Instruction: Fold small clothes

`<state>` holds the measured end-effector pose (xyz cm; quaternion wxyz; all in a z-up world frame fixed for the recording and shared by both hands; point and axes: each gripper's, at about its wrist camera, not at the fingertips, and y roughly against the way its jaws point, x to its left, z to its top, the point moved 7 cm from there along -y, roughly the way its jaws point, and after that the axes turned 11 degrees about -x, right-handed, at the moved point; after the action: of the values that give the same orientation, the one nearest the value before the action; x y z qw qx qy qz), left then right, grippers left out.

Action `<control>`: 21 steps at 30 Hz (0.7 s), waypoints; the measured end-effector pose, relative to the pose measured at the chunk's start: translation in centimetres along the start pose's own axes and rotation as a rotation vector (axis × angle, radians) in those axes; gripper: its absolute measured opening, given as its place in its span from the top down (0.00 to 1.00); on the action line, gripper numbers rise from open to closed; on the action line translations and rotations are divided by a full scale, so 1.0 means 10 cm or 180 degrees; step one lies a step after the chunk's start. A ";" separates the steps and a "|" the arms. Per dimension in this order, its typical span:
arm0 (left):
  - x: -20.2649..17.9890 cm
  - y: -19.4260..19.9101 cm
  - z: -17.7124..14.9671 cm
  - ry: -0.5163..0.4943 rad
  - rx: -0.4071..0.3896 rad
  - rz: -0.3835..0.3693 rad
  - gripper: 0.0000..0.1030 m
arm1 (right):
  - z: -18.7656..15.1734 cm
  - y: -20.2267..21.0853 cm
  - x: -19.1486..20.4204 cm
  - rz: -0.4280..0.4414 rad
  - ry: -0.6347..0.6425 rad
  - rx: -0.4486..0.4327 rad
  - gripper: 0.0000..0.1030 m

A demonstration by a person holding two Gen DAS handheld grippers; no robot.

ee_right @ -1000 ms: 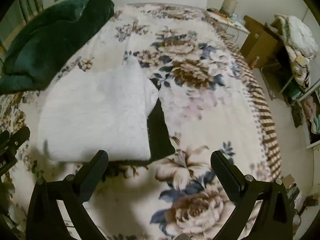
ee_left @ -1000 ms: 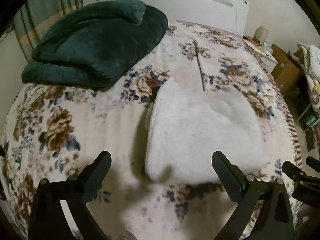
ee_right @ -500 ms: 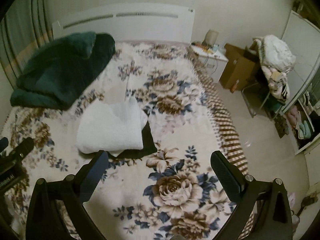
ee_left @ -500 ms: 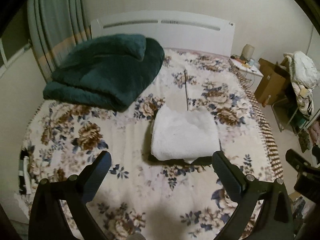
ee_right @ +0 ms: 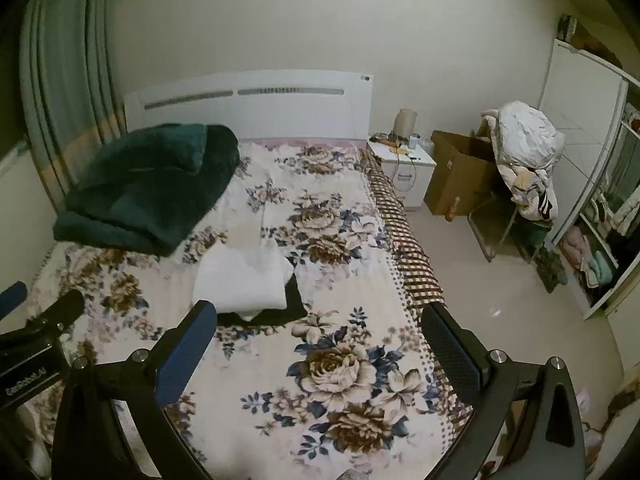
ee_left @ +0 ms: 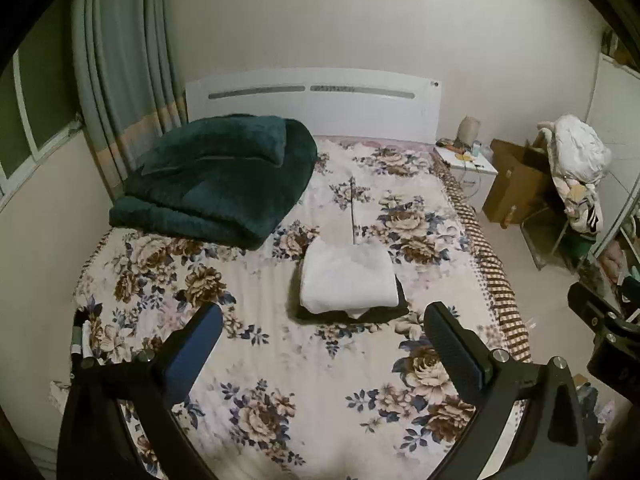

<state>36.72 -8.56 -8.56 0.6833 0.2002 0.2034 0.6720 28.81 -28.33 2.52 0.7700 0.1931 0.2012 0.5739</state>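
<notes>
A folded white fluffy garment (ee_left: 347,278) lies on a folded black garment (ee_left: 394,312) in the middle of the floral bed (ee_left: 280,380). Both also show in the right wrist view, the white one (ee_right: 244,278) on the black one (ee_right: 294,304). My left gripper (ee_left: 322,340) is open and empty, held high and well back from the pile. My right gripper (ee_right: 318,338) is open and empty, also high above the bed's near end. The right gripper's body shows at the right edge of the left wrist view (ee_left: 600,320).
A folded dark green blanket (ee_left: 216,184) lies at the bed's far left by the white headboard (ee_left: 312,100). Curtains (ee_left: 120,80) hang left. A white nightstand (ee_right: 404,168), cardboard box (ee_right: 460,172), a chair piled with clothes (ee_right: 524,160) and shelves (ee_right: 600,240) stand right of the bed.
Both grippers have pulled up and far back from the folded pile, so the whole bed and room now show. The white garment stays folded on the black one.
</notes>
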 end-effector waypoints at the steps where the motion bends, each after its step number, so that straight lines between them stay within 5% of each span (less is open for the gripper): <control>1: 0.00 0.06 0.00 0.0005 -0.0007 -0.0003 0.00 | 0.02 0.12 -0.02 -0.0006 -0.0002 -0.0031 0.00; 9: 0.03 0.51 0.03 0.0005 -0.0108 0.0018 0.00 | 0.05 0.85 -0.07 0.0084 0.0014 -0.0140 0.00; 21: 0.11 0.77 -0.01 0.0007 -0.0134 0.0061 0.00 | 0.15 1.10 0.03 0.0229 0.0012 -0.0214 0.00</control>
<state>30.22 -7.35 -4.46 0.6807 0.1869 0.1881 0.6829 20.84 -25.20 9.57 0.7545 0.1731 0.1762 0.6080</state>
